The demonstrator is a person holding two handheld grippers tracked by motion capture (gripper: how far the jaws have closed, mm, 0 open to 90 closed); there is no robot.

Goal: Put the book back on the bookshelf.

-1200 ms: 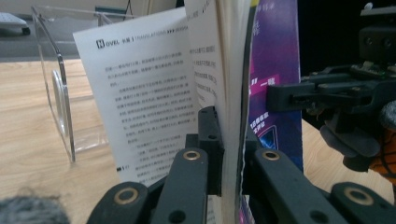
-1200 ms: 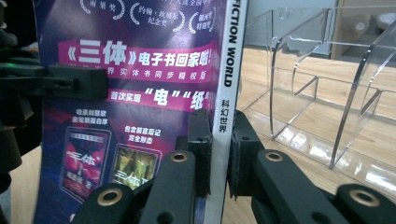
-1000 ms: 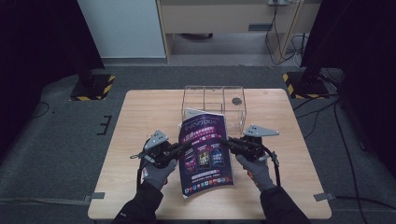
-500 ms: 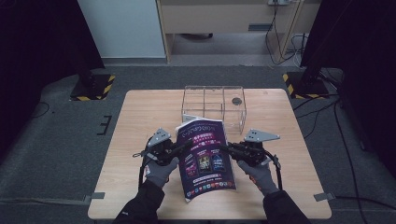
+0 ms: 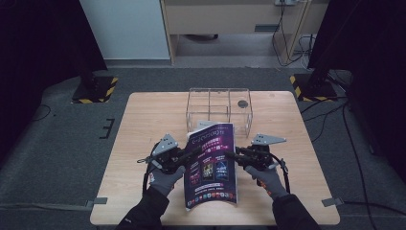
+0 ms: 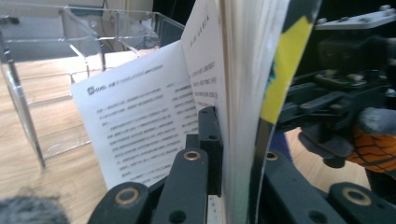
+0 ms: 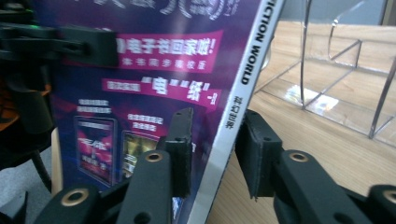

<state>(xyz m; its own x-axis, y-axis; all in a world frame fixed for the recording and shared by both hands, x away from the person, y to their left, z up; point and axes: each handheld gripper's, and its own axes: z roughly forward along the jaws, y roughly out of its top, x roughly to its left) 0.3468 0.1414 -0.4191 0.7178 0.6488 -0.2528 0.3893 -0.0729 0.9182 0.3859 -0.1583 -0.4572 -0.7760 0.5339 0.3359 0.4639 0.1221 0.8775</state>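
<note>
A: What's the step in hand, and how do I do it well?

B: By my reading, the magazine [image 5: 212,165] is being passed from two holds to one, on its way to the clear box [image 5: 219,106] behind it. It stands tilted over the near middle of the worktop [image 5: 143,120], lower edge close to the wood, top edge leaning toward the box. The left tongs [image 5: 189,154] pinch its page edge tight, so that hold must carry the weight. The right tongs [image 5: 233,155] have just been opening; in the right gripper view the spine [image 7: 240,88] sits between the jaws, and a gap shows at the right-hand pad

A: So what should I watch for?

B: Keep the left hold firm and near the middle of the edge, because loose pages [image 6: 140,126] already fan away from the block in the left gripper view. Draw the right tongs straight off the spine so they don't drag the cover. Then, I'd judge, lift high enough to pass the box wall before lowering

A: And the count, big to small?

B: One worktop, one clear box with several compartments, one magazine, two tongs, one small dark round thing [image 5: 242,103] in the box's right part
</note>
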